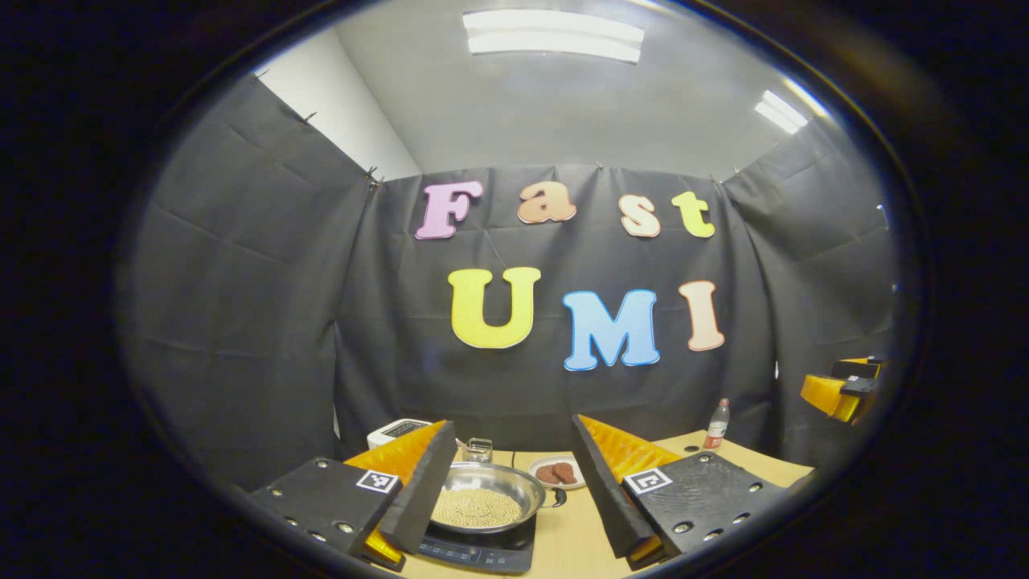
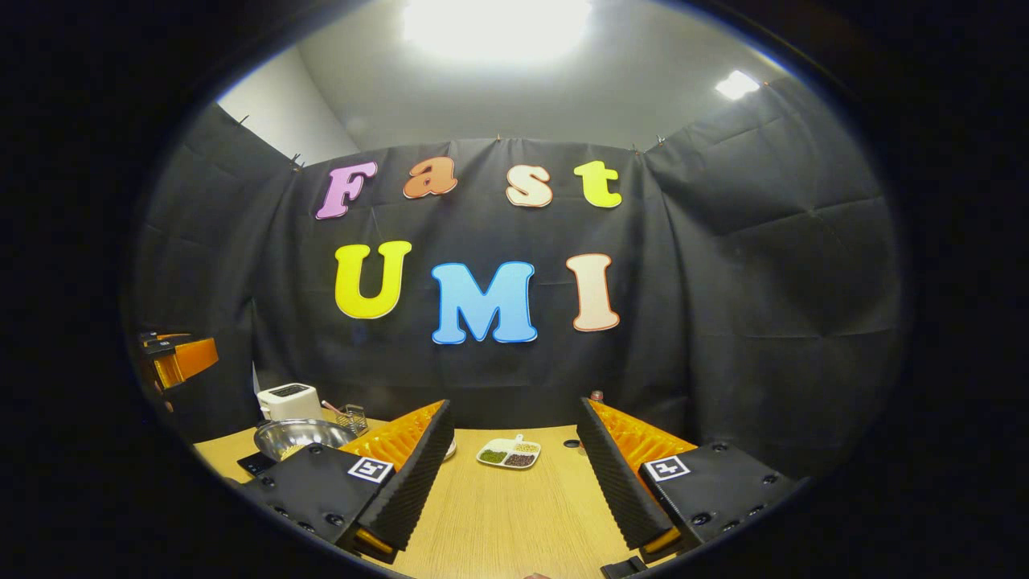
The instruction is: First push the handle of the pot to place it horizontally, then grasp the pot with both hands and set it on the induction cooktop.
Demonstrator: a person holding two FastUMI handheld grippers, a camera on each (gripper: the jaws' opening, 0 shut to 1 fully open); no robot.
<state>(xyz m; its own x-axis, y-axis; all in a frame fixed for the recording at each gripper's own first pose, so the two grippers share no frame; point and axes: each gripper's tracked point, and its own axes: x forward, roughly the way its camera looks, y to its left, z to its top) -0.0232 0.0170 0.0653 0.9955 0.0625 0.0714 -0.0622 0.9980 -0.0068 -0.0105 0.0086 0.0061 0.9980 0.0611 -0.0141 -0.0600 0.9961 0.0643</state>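
Hovering above the table (image 1: 579, 539), the left gripper (image 1: 514, 498) has its fingers spread wide with nothing between them; the right gripper (image 2: 514, 482) hangs likewise spread and empty, well apart to the side. Beyond the left one, the pot (image 1: 482, 494) sits on the induction cooktop (image 1: 482, 551) near the table's left edge. Polished steel, filled with beans, it looks heavy and slippery; I'd grip the small side handle (image 1: 556, 498) and opposite rim.
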